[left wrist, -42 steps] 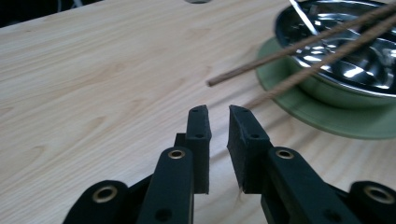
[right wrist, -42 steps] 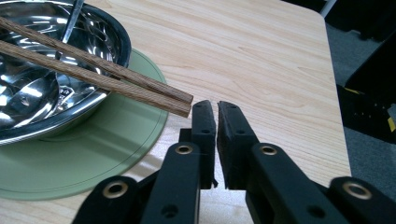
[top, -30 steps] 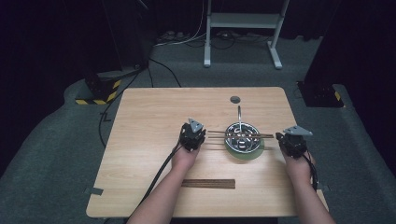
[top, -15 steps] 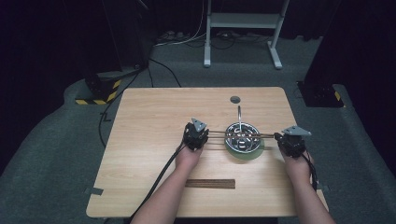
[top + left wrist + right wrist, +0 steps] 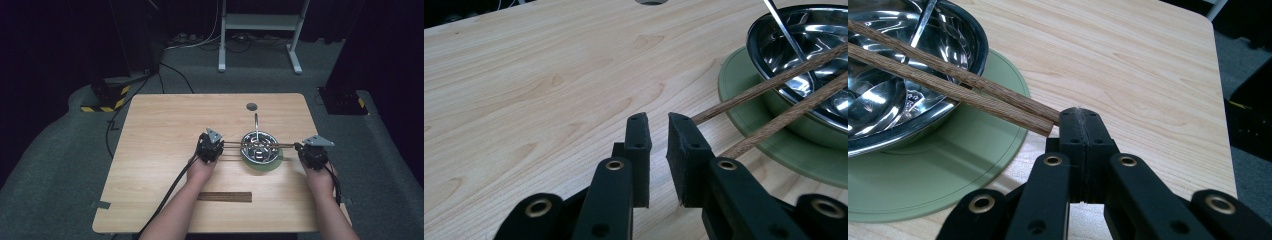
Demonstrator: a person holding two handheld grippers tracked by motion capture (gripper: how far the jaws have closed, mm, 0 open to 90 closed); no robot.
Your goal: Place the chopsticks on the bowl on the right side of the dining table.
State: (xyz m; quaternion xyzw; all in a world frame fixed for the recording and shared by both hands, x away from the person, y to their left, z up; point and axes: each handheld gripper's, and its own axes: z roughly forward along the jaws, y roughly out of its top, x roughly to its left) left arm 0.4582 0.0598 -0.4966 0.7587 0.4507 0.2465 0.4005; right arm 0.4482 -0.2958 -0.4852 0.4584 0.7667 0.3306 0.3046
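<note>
Right tool (image 5: 1080,117) view: jaws closed beside chopsticks (image 5: 948,85).

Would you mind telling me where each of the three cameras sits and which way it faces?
High view: fixed above the person's side, looking forward and down on the table; both forearms enter from the bottom, with left gripper and right gripper.
Left gripper view: rides the left gripper, looking along its parted jaws towards the chopsticks.
Right gripper view: rides the right gripper, looking along its closed jaws at the chopsticks' other ends.
Shared: both gripper views show the chopsticks lying across the steel bowl on the green mat.
</note>
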